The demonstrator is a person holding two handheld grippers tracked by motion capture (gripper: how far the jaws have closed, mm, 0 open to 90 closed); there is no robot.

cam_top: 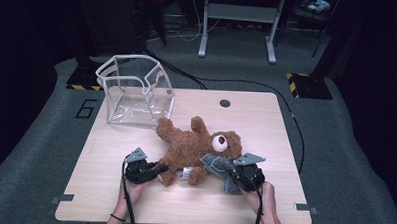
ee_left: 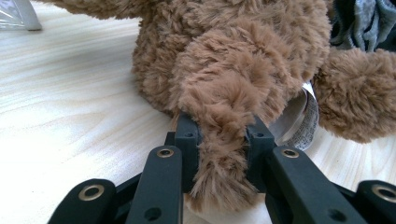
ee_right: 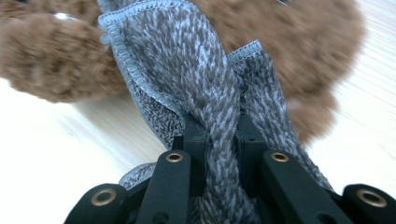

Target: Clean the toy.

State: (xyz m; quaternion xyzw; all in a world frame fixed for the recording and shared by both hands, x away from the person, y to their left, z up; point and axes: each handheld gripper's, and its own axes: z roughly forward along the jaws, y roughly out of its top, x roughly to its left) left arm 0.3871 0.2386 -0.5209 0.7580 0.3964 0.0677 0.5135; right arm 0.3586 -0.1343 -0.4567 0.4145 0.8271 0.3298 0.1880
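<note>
A brown teddy bear (cam_top: 188,144) lies on its back in the middle of the table. My left gripper (cam_top: 159,168) is at the bear's lower end, and in the left gripper view it (ee_left: 223,135) is shut on one furry leg (ee_left: 222,107), which is squeezed between the black jaws. A white label (ee_left: 302,122) hangs beside that leg. A grey knitted cloth (cam_top: 215,163) lies by the bear's head. My right gripper (cam_top: 226,171) is shut on it; in the right gripper view the cloth (ee_right: 201,70) bunches up between the jaws of this gripper (ee_right: 223,133), with the bear (ee_right: 46,60) blurred behind.
A clear plastic bag with white trim (cam_top: 134,92) stands open at the table's back left corner. The wooden table (cam_top: 110,154) has a round hole (cam_top: 225,103) near its far edge. Cables cross the floor behind.
</note>
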